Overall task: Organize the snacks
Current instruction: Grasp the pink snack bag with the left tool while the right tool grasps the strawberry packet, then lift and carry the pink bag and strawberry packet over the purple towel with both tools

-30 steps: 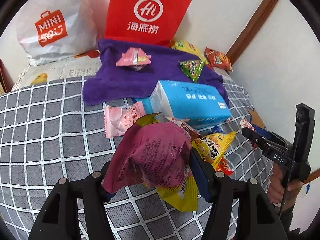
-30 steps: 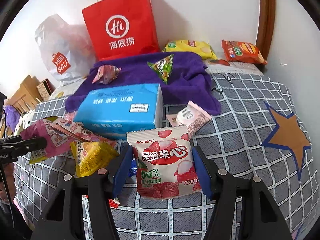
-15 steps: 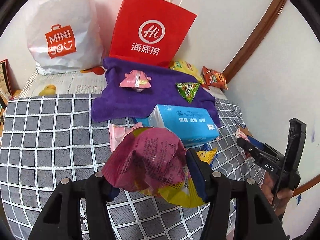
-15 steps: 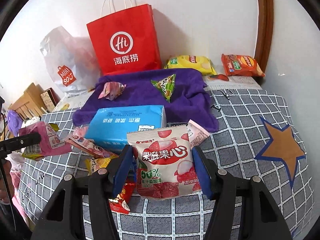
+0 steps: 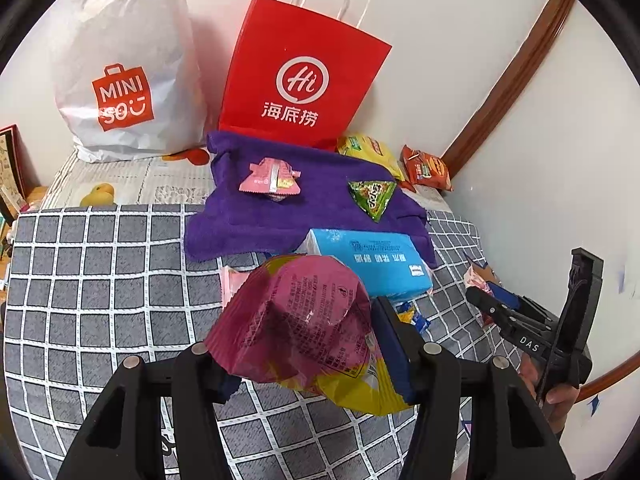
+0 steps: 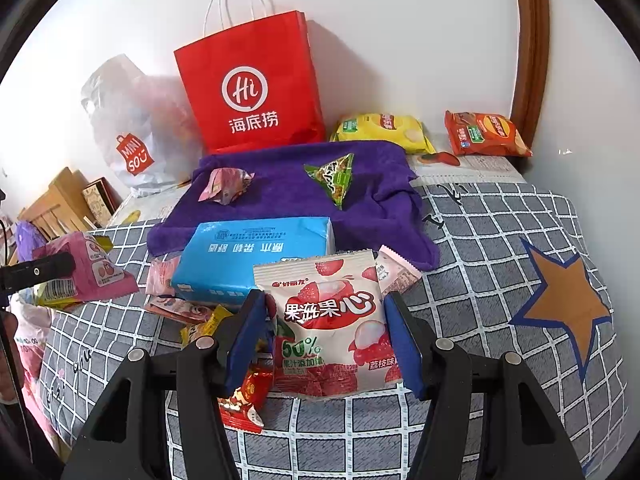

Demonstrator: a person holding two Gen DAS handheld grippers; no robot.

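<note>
My left gripper (image 5: 308,344) is shut on a crumpled pink and yellow snack packet (image 5: 296,320) and holds it above the checked bed cover; the packet also shows at the left of the right wrist view (image 6: 88,272). My right gripper (image 6: 328,340) is shut on a white and red lychee candy packet (image 6: 332,320), lifted off the cover. A purple towel (image 6: 288,196) near the wall carries a pink folded packet (image 6: 224,188) and a green triangular packet (image 6: 334,176). A blue tissue pack (image 6: 256,260) lies in front of the towel.
A red paper bag (image 5: 300,76) and a white Miniso bag (image 5: 120,76) stand against the wall. A yellow packet (image 6: 380,130) and an orange packet (image 6: 484,134) lie by the wall. Several small packets (image 6: 208,320) lie by the tissue pack. The right gripper shows at the right of the left wrist view (image 5: 496,308).
Both grippers have risen and drawn back from the bed with their packets, so more of the bags and wall shows. The snacks on the towel have not moved.
</note>
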